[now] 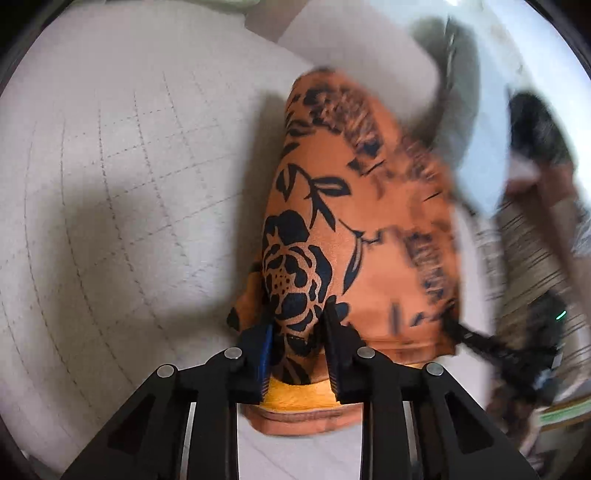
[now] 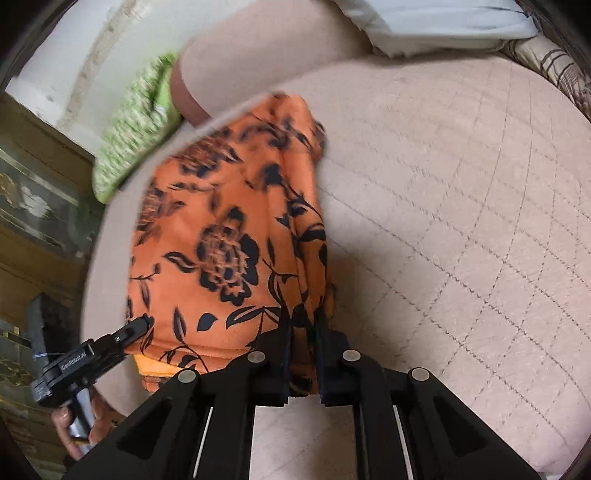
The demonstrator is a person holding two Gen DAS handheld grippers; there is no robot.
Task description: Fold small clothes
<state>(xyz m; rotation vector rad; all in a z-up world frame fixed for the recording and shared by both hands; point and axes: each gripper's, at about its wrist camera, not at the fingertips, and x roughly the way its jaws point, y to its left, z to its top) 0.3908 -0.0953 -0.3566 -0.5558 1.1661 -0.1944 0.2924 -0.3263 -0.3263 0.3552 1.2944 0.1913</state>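
Note:
An orange garment with a black flower print (image 1: 354, 206) hangs above a quilted beige bed cover (image 1: 110, 184). My left gripper (image 1: 299, 314) is shut on its near edge, with cloth bunched between the fingers. My right gripper (image 2: 303, 317) is shut on another part of the same garment (image 2: 229, 236), which drapes to the left and forward of it. The left gripper (image 2: 110, 343) also shows in the right wrist view at the garment's lower left corner, held by a hand. The right side of the left wrist view is blurred.
The quilted bed cover (image 2: 461, 221) fills the right wrist view to the right. A green patterned cloth (image 2: 136, 125) lies at the bed's far left edge. A pale pillow (image 2: 424, 26) lies at the far end. A dark wooden cabinet (image 2: 37, 206) stands to the left.

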